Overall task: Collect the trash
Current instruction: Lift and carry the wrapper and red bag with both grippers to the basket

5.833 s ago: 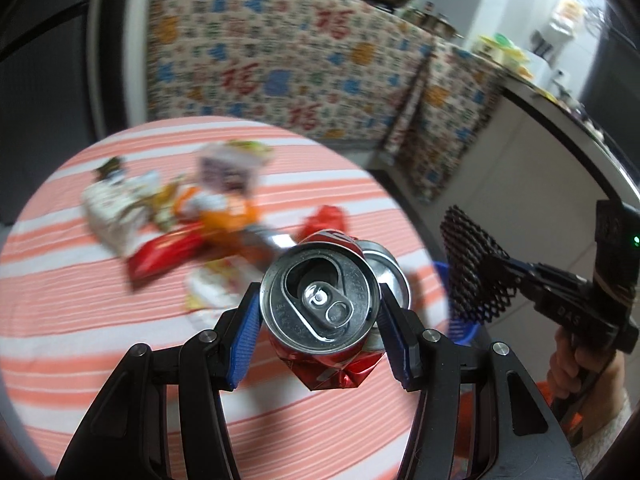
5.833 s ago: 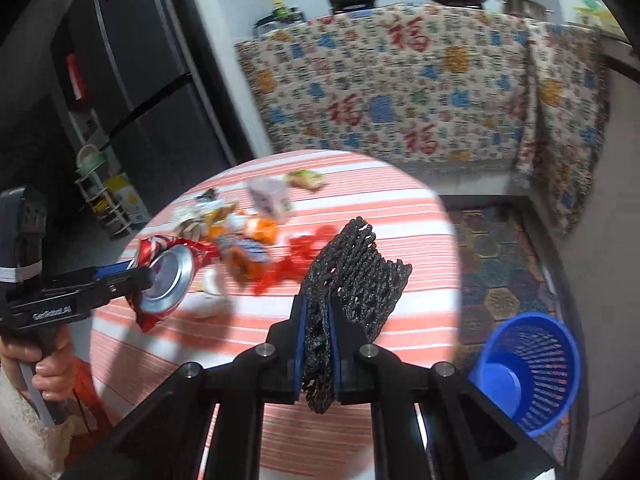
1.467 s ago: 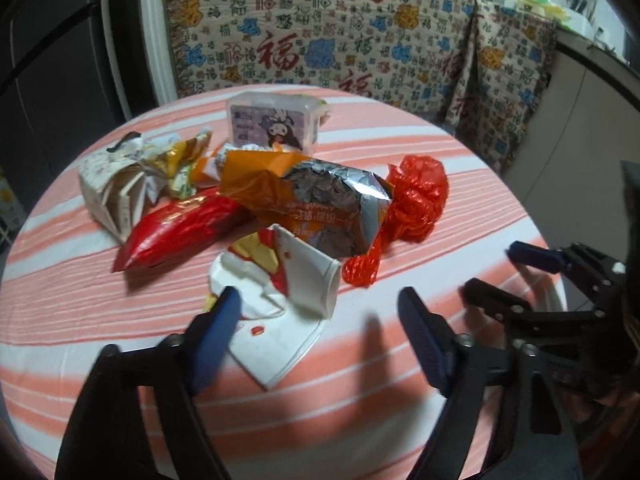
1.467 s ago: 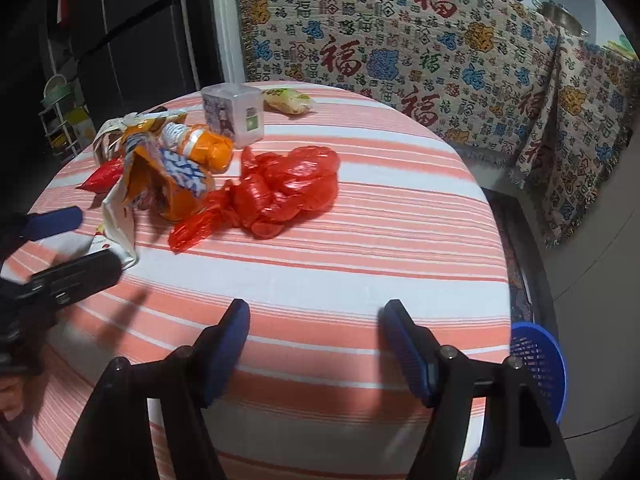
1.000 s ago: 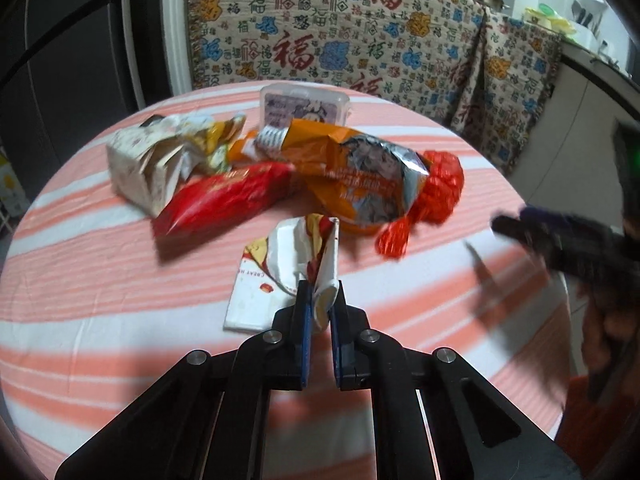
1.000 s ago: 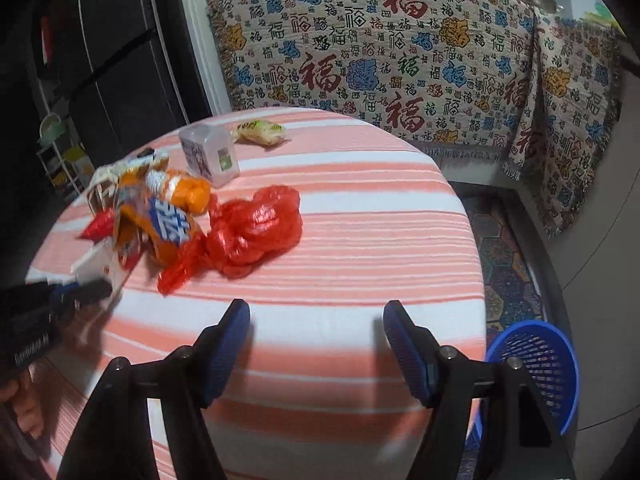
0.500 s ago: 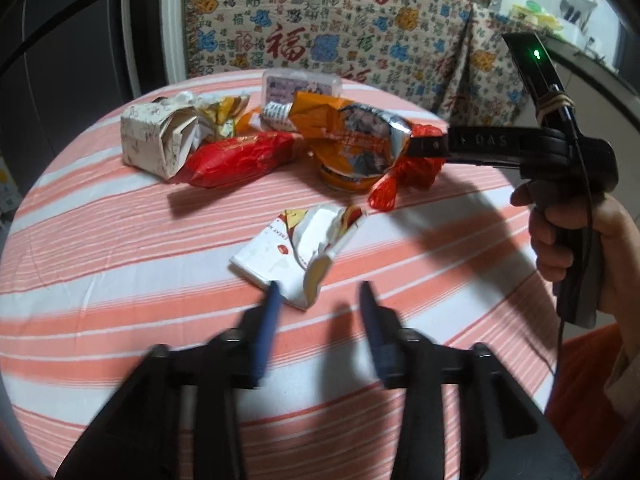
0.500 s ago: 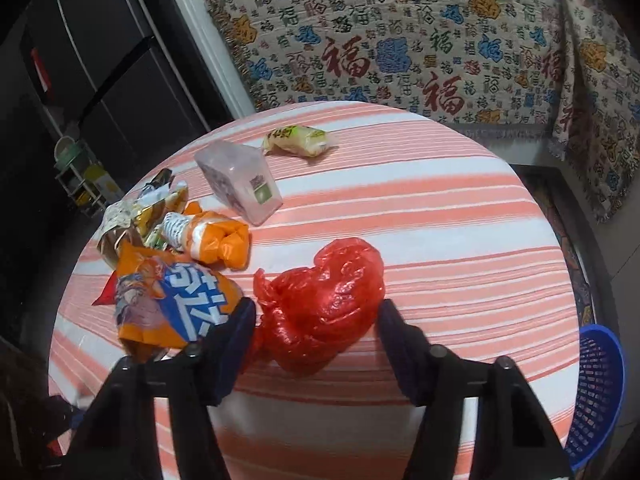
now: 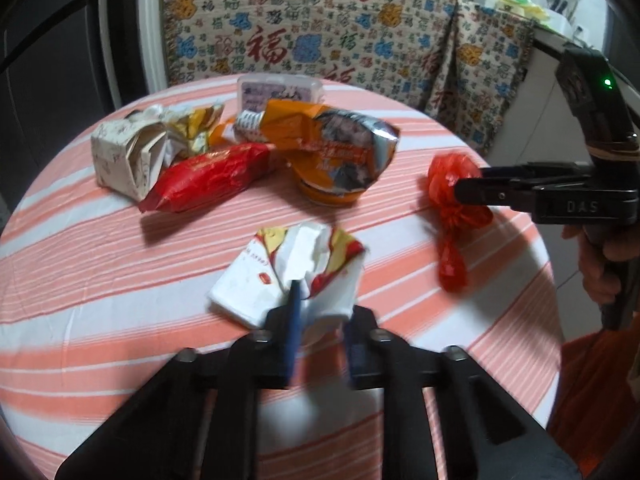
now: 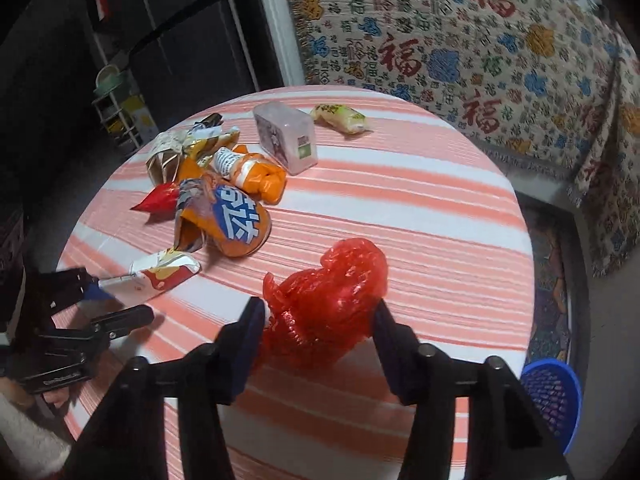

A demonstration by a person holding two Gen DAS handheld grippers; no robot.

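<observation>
Both grippers now stand at a piece of trash on the round striped table [image 10: 440, 208]. The left gripper [image 9: 318, 312] has come forward again: half a second ago its jaws were spread and short of the torn white paper wrapper [image 9: 288, 272], and now they are narrow, with the near edge of the wrapper between the blue pads; the view is blurred there, so I cannot tell if the pads already pinch it. One second ago this gripper was shut at the same wrapper and then let go, so this looks like a second try. The right gripper [image 10: 318, 320] has also advanced: the crumpled red plastic bag [image 10: 328, 300], which lay just ahead of its fingertips, now sits between its wide jaws and touches both of them, but they have not closed. In the left view the bag has moved away from the orange snack bag [image 9: 336, 152] toward the table edge. I judge that both pieces are about to be gripped, and after that they must go to the blue basket [image 10: 550, 396], which is on the floor, low and to the right of the right gripper. Further ahead of the left gripper the red wrapper [image 9: 208, 176], the crushed paper carton [image 9: 124, 156] and the clear plastic box [image 9: 280, 90] wait untouched, so much of the collecting remains.
</observation>
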